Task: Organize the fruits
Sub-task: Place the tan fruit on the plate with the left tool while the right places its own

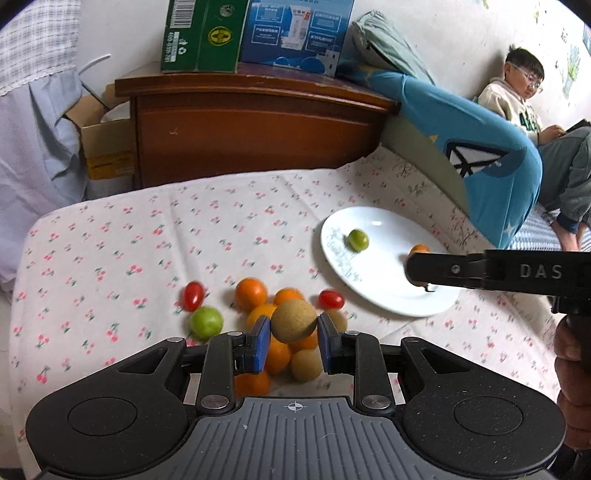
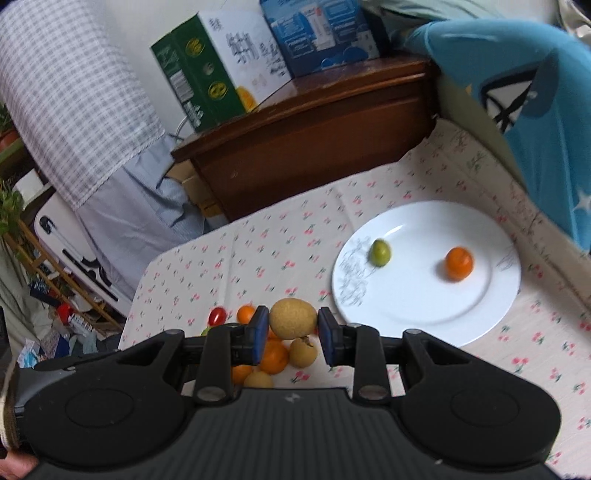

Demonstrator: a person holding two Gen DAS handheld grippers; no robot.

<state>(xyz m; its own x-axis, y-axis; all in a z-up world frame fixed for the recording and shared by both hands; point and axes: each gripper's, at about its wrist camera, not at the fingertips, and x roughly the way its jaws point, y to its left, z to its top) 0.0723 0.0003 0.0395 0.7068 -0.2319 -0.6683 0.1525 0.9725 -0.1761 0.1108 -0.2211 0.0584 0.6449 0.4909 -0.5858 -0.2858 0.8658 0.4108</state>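
A pile of small fruits lies on the cherry-print cloth: oranges (image 1: 251,293), tan longans (image 1: 306,363), two red cherry tomatoes (image 1: 193,295) and a green fruit (image 1: 206,323). My left gripper (image 1: 291,341) is shut on a tan longan (image 1: 293,320) and holds it above the pile. My right gripper (image 2: 293,334) is shut on another tan longan (image 2: 293,318), left of the white plate (image 2: 406,306). The plate holds a green fruit (image 2: 380,253) and an orange (image 2: 458,264). In the left wrist view my right gripper's arm (image 1: 498,271) reaches over the plate (image 1: 362,280).
A brown wooden cabinet (image 1: 251,129) with a green box (image 1: 203,35) and a blue box (image 1: 295,33) stands behind the table. A blue cushion (image 1: 480,155) leans at the right, beside a seated boy (image 1: 524,99). A cardboard box (image 1: 107,147) sits at the left.
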